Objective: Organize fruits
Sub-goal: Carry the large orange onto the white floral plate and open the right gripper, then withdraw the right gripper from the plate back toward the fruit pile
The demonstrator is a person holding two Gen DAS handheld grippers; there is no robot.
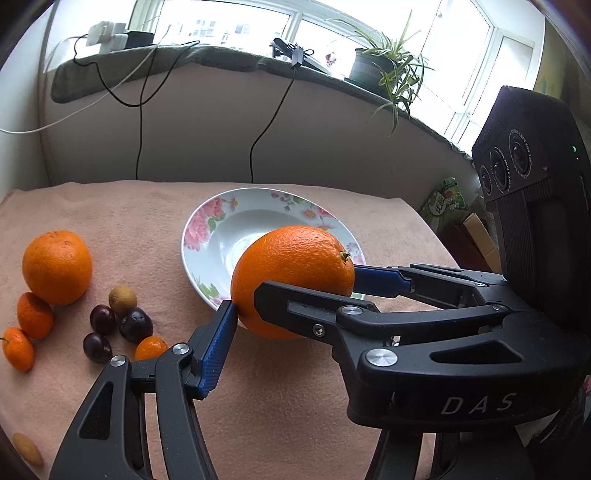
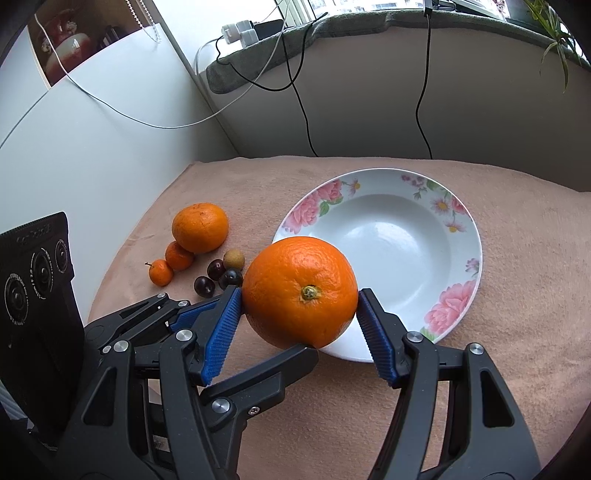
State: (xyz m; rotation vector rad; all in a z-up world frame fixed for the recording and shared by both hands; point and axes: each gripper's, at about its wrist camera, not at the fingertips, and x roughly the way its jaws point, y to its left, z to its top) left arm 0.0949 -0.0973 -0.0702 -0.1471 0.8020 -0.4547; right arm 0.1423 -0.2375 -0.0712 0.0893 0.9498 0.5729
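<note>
A large orange point(image 1: 291, 254) point(image 2: 295, 266) hangs over the near rim of a white flowered plate point(image 1: 207, 225) point(image 2: 388, 236), held by both grippers. My right gripper point(image 2: 299, 299) point(image 1: 306, 284) has a blue pad pressed on each side of it, stem towards that camera. My left gripper point(image 1: 295, 310) point(image 2: 275, 325) comes in from the left. One pad touches the orange's lower left and the other finger sits under it, hidden in the left wrist view by the right gripper. A second big orange point(image 1: 57, 267) point(image 2: 199, 227) lies on the pink cloth.
Left of the plate lie two small tangerines point(image 1: 35, 315), dark cherries point(image 1: 102, 319), a brownish round fruit point(image 1: 122, 301) and a kumquat point(image 1: 149, 347). A yellowish fruit point(image 1: 27, 448) sits near the cloth's front edge. Cables hang from the sill point(image 2: 306, 26) behind; a wall closes the left.
</note>
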